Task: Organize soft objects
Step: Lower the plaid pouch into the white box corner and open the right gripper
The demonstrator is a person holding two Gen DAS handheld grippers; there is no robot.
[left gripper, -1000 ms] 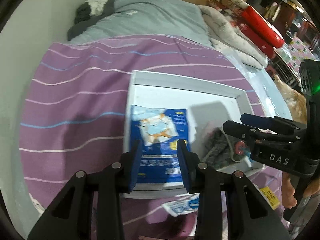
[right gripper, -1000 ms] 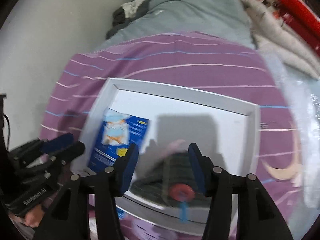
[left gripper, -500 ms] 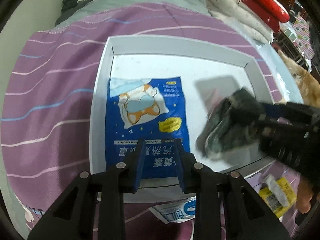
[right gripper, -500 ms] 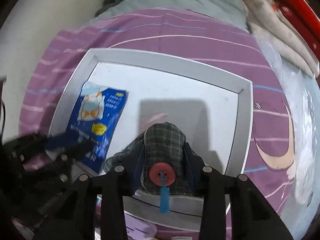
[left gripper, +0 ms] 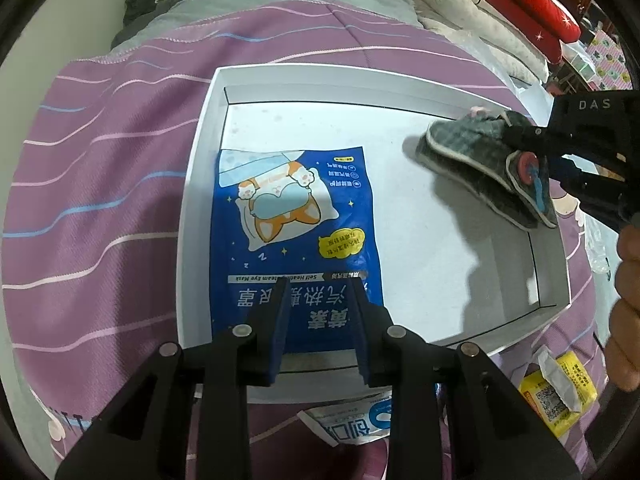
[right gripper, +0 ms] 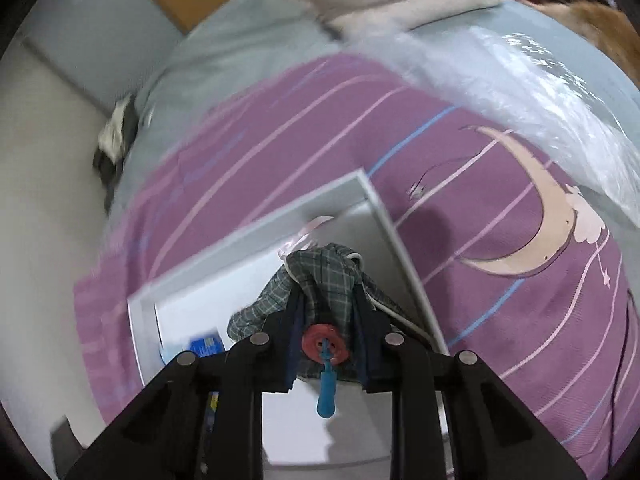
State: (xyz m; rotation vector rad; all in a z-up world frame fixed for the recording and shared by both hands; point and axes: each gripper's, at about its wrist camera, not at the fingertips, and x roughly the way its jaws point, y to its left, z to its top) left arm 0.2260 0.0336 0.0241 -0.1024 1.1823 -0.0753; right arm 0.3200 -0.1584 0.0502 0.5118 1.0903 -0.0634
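1. The left wrist view shows the whole white tray (left gripper: 196,208) lying on a purple striped bedspread (left gripper: 100,200). The right wrist view, blurred, catches only the tray's far corner (right gripper: 360,184) and part of its floor.
2. A blue steam eye mask packet (left gripper: 296,216) lies flat on the tray floor along the left wall, its near end reaching the near rim. In the right wrist view only a small blue scrap of it (right gripper: 206,346) shows.
3. The left gripper (left gripper: 318,292) hangs over the packet's near end. Its blue-padded jaws stand a little apart, and the packet's print shows between them. Whether the pads touch the packet cannot be told.
4. The right gripper (right gripper: 326,312) pinches a grey-green plaid cloth piece (right gripper: 320,276) that carries a red button (right gripper: 325,346) with a blue tag. Its jaws have just been closing, and the fabric bunches between them.
5. Only the left wrist view shows where that cloth (left gripper: 480,160) sits: at the tray's far right corner, part resting on the floor by the right wall, with the right gripper (left gripper: 536,156) reaching in from the right edge.
6. Only the left wrist view shows the things off the tray: a white and blue packet (left gripper: 352,420) just beyond the near rim, a yellow sachet (left gripper: 560,392) off the near right corner, and a hand (left gripper: 626,304) at the frame's right edge.
7. Only the right wrist view shows the moon print (right gripper: 532,232) on the bedspread beside the tray's right rim, and clear plastic sheeting (right gripper: 520,88) beyond it.
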